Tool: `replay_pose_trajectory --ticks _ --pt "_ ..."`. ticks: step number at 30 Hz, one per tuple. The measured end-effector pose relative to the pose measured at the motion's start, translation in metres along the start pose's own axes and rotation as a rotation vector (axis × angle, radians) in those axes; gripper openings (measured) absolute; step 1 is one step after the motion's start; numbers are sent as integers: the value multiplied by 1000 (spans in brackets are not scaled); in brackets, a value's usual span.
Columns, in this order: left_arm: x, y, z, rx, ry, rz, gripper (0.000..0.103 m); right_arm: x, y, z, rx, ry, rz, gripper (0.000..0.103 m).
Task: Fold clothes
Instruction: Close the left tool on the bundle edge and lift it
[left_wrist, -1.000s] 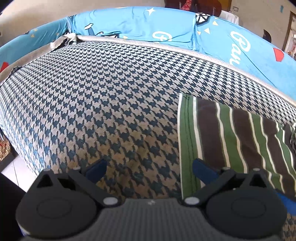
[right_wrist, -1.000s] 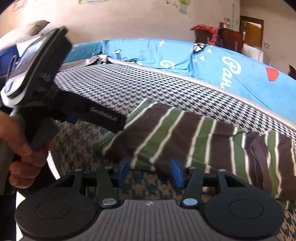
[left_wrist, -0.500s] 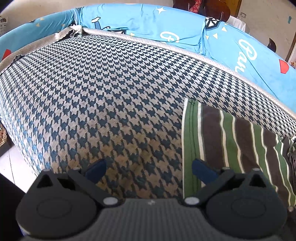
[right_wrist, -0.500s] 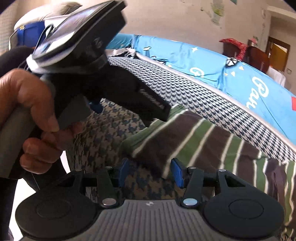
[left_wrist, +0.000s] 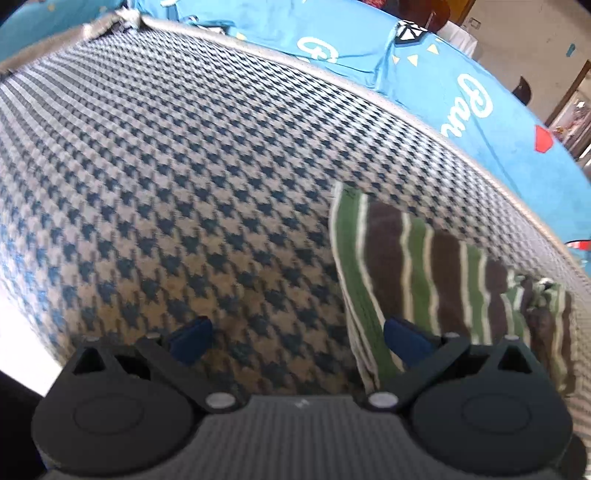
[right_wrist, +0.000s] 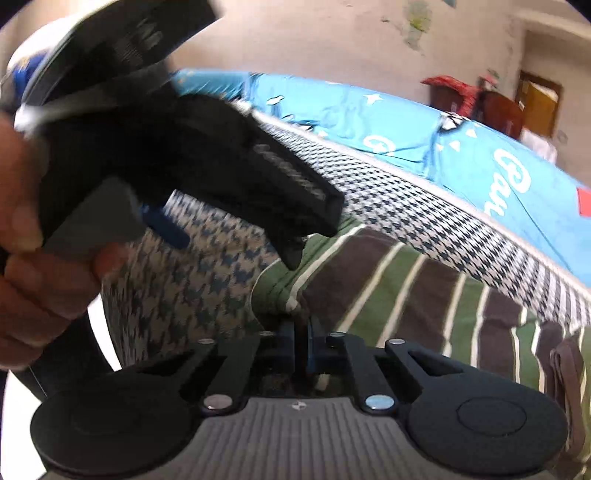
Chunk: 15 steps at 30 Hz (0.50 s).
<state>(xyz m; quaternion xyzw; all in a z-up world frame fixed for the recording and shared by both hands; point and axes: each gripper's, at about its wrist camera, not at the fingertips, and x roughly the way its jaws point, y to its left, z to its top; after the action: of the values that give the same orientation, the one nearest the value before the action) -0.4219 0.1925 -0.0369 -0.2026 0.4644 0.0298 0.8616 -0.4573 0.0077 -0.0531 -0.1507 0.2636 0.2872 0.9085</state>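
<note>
A folded garment with green, brown and white stripes (left_wrist: 424, 266) lies on the houndstooth bedcover (left_wrist: 184, 177). My left gripper (left_wrist: 295, 334) is open wide just above the cover, and its right finger (left_wrist: 402, 336) hangs over the garment's left edge. In the right wrist view the garment (right_wrist: 406, 280) fills the middle right. My right gripper (right_wrist: 301, 332) is shut on the garment at its near left edge, and cloth runs down between the blue pads. The left gripper's black housing (right_wrist: 221, 155) and the hand (right_wrist: 33, 258) holding it loom at upper left, close by.
A bright blue printed sheet (left_wrist: 369, 48) covers the far side of the bed beyond a grey hem (left_wrist: 424, 122). The bed's near left edge drops to a pale floor (left_wrist: 18, 347). A doorway and dark furniture (right_wrist: 517, 107) stand by the far wall.
The right gripper's jaws have shut on the garment's near left edge after moving in toward it. The left gripper has tilted a little and stays open beside the edge.
</note>
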Motion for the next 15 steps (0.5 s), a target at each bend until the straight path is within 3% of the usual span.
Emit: replay_pose_trajectory --ticks 8,11,15 --pt "24 -15 23 13 151 -189 102 -14 -51 3 310 -16 82 7" --pt "35 -25 25 23 194 -226 93 -15 -64 3 386 -13 102 7" --pt "42 -36 24 51 212 -242 67 -15 -70 3 398 -4 87 7"
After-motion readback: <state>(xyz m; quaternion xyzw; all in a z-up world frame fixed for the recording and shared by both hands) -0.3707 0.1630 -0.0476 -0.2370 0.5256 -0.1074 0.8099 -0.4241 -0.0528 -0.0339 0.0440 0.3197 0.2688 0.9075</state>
